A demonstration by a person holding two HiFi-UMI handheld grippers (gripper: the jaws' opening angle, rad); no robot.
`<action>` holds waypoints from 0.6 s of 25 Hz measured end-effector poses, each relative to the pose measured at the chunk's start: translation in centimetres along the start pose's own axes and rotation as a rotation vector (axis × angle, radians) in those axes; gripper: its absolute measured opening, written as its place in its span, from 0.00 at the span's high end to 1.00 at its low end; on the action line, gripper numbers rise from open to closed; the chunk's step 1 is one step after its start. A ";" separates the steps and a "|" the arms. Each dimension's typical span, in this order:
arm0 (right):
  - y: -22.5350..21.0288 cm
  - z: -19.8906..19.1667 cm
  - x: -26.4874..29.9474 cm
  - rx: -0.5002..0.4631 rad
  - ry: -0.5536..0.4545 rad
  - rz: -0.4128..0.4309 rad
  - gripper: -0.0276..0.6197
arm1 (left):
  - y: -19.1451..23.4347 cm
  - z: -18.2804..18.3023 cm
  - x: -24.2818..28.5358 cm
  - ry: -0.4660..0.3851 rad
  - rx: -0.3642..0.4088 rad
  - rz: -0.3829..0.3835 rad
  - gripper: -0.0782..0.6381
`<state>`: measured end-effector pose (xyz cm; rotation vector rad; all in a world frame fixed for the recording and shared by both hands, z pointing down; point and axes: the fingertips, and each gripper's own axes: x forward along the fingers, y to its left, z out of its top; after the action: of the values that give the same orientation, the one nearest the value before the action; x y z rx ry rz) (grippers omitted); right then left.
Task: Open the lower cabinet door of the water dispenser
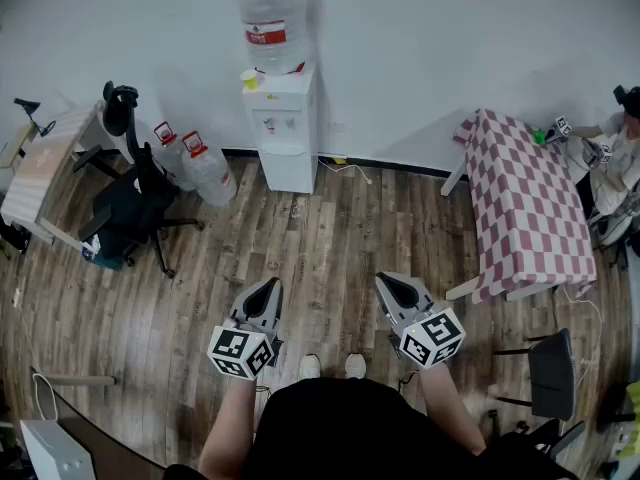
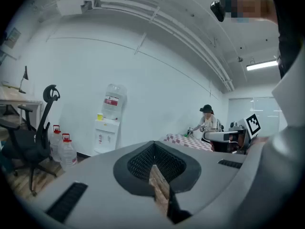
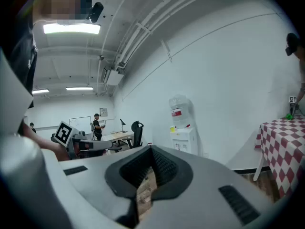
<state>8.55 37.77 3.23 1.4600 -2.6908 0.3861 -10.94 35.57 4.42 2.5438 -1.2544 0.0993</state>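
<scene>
You stood on the wood-plank floor [image 1: 330, 228] facing a white wall, with a table in a red-and-white checked cloth [image 1: 525, 203] off to your right and a black office chair [image 1: 135, 203] off to your left. The water dispenser [image 1: 285, 128] stood upright against that wall, straight ahead of you and well apart from both tools, with bare floor between. A big bottle [image 1: 272, 18] sat on top of it, and two spare bottles [image 1: 195, 163] stood on the floor just to its left. The lower cabinet door [image 1: 288, 168] was the white front panel low on its body, and it looked closed. From that far off, neither its handle nor its hinge side could be made out. You held the left gripper [image 1: 268, 288] and the right gripper [image 1: 392, 286] side by side in front of you, each with its jaws together on nothing, aimed almost level. The dispenser lay between their two lines, closer to the left one, so the left gripper looked the better placed, once you had walked up to it.
</scene>
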 end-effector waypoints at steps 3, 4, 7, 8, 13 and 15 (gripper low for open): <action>-0.1 0.1 -0.1 -0.005 -0.003 -0.005 0.93 | -0.1 0.3 -0.1 -0.006 0.008 0.006 0.87; -0.1 0.2 -0.2 -0.007 -0.004 -0.004 0.93 | -0.1 0.3 -0.1 -0.007 0.010 0.010 0.87; -0.1 0.2 -0.2 -0.013 -0.004 0.002 0.93 | 0.0 0.2 -0.1 -0.011 0.009 0.020 0.87; -0.2 0.2 -0.2 -0.014 -0.003 0.001 0.93 | 0.0 0.2 -0.1 -0.013 0.007 0.023 0.87; -1.1 0.5 -0.2 -0.007 -0.013 0.002 0.93 | -0.3 0.5 0.4 -0.019 0.004 0.030 0.87; -1.4 0.8 -0.2 -0.008 -0.015 0.007 0.93 | -0.5 0.6 0.7 -0.018 0.010 0.034 0.87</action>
<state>9.83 36.99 2.73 1.4575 -2.7073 0.3661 -10.16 35.06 3.84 2.5383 -1.3074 0.0902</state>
